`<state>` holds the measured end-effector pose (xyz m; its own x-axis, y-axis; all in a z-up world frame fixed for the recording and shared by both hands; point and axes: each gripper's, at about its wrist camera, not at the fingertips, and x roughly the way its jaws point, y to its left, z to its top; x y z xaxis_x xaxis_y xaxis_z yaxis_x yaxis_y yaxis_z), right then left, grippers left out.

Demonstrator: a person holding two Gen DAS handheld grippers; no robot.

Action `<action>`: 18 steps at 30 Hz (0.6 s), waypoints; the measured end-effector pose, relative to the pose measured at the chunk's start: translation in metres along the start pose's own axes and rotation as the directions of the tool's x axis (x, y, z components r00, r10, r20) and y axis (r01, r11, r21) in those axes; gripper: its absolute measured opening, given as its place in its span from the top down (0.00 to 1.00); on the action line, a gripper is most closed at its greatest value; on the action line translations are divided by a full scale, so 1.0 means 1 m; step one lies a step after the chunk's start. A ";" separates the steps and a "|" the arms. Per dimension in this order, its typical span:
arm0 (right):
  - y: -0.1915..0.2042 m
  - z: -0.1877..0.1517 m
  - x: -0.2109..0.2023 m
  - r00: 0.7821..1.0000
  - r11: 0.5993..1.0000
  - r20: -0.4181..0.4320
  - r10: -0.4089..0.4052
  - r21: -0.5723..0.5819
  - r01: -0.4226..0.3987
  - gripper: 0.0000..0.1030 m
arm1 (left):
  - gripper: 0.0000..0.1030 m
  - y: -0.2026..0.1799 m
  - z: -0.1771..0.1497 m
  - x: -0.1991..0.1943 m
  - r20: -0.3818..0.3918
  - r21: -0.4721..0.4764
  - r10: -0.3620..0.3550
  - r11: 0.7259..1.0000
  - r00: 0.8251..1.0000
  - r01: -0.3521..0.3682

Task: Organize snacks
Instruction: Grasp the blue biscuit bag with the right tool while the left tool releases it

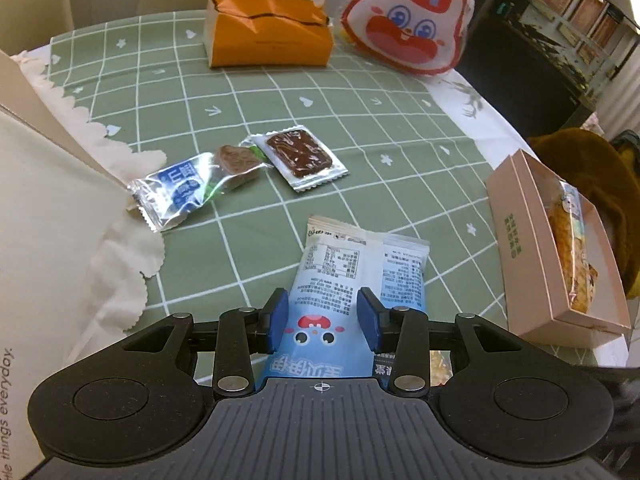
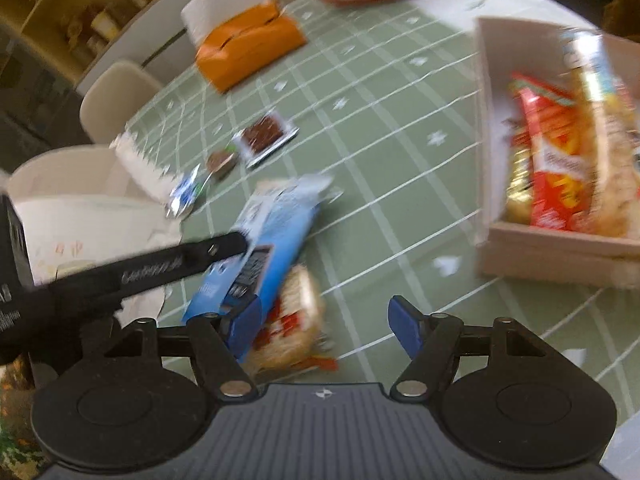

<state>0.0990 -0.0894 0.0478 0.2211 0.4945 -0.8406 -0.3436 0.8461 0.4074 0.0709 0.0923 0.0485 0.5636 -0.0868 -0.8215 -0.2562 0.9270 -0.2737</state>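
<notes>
Left wrist: left claw (image 1: 323, 319) grasping blue snack packet (image 1: 344, 280) | right claw (image 2: 325, 326) released

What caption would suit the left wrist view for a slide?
Left gripper shut on a blue snack packet above the green checked tablecloth, pink box at right.

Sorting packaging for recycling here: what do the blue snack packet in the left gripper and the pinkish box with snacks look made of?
The blue snack packet looks like thin, glossy printed plastic film: it creases and has crimped ends. The left gripper pinches it. The pinkish box looks like matte paperboard, with straight folded walls and no shine, though a coating cannot be ruled out.
</notes>
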 end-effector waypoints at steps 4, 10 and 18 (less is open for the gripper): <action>0.026 -0.008 0.014 0.999 0.996 -0.037 -0.014 -0.085 0.010 0.27 | 0.57 0.007 0.002 0.001 0.000 -0.008 0.010 1.000 1.000 -0.010; 0.052 -0.016 0.033 0.994 0.973 -0.071 -0.084 -0.222 0.066 0.18 | 0.58 0.020 0.002 -0.001 -0.007 -0.040 0.018 0.999 1.000 -0.019; 0.040 -0.016 0.014 0.997 0.971 -0.022 -0.075 -0.228 0.068 0.49 | 0.59 0.010 0.000 -0.004 -0.011 -0.018 0.013 1.000 1.000 -0.013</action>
<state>0.0744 -0.0518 0.0463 0.2258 0.4248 -0.8767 -0.5268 0.8102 0.2569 0.0665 0.1017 0.0496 0.5518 -0.0784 -0.8303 -0.2776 0.9215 -0.2715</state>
